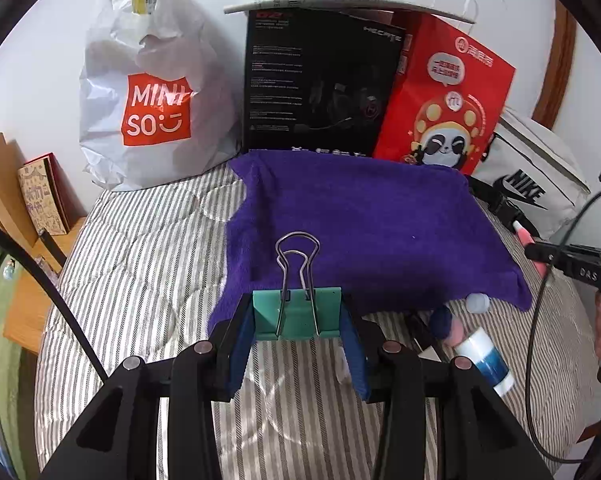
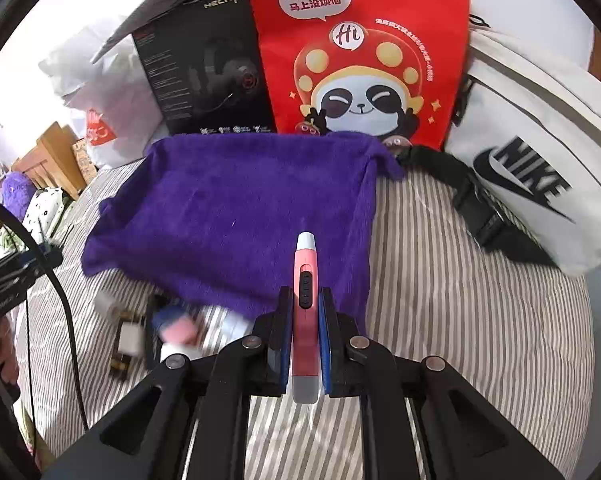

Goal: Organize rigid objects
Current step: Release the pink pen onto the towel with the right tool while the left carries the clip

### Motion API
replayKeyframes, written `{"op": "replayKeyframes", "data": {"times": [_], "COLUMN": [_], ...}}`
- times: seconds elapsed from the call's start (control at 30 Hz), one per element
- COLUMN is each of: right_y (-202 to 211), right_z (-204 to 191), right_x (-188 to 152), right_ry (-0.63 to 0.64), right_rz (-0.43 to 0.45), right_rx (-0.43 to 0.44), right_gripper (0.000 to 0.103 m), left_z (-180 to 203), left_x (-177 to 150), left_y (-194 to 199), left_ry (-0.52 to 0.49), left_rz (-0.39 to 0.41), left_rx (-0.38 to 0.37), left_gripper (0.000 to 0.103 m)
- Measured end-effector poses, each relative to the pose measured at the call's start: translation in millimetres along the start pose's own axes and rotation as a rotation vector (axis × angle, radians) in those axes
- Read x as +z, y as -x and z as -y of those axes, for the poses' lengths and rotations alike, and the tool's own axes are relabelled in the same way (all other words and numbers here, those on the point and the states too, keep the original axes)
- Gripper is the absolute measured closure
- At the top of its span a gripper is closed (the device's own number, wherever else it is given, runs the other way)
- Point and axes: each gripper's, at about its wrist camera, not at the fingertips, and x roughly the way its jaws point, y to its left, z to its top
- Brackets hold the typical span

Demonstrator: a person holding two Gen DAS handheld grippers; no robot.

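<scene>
My left gripper point(image 1: 297, 318) is shut on a green binder clip point(image 1: 296, 313), its wire handles pointing up, held just over the near edge of a purple towel point(image 1: 364, 224) spread on the striped bed. My right gripper point(image 2: 305, 320) is shut on a pink and white pen-shaped device point(image 2: 305, 280), its tip over the towel's point(image 2: 236, 208) near right corner. The right gripper also shows at the right edge of the left wrist view point(image 1: 572, 264). Small loose objects lie by the towel's near edge: a white and blue tube point(image 1: 485, 358), a pink and blue item point(image 2: 176, 326), a small brown box point(image 2: 126, 338).
Behind the towel stand a white MINISO bag point(image 1: 152, 100), a black headset box point(image 1: 320, 80) and a red panda bag point(image 1: 448, 96). A white Nike bag point(image 2: 532, 168) with a black strap lies on the right. A wooden bedside unit point(image 1: 32, 264) is on the left. Cables hang nearby.
</scene>
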Motion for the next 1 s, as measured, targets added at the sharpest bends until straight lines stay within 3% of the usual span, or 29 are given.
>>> {"op": "replayKeyframes", "data": {"times": [0.47, 0.77, 1.0], "right_y": [-95.5, -134.2, -139.9], "right_z": [6.4, 11.5, 8.0], "right_x": [72.3, 87.8, 86.1], "right_ry": [0.010, 0.002, 0.025], "right_rz": [-0.049, -0.099, -0.095], "right_rx": [-0.036, -0.077, -0.096], "right_gripper": [0.091, 0.091, 0.089], "left_z": [-31.0, -43.9, -42.5], "left_x": [4.6, 6.5, 9.2], "left_y": [-18.0, -25.1, -31.3], "left_ry": [0.094, 0.116, 0.105], "left_rz": [-0.013, -0.019, -0.029], "left_rx": [-0.010, -0.015, -0.020], "left_gripper": [0.064, 0.064, 0.064]}}
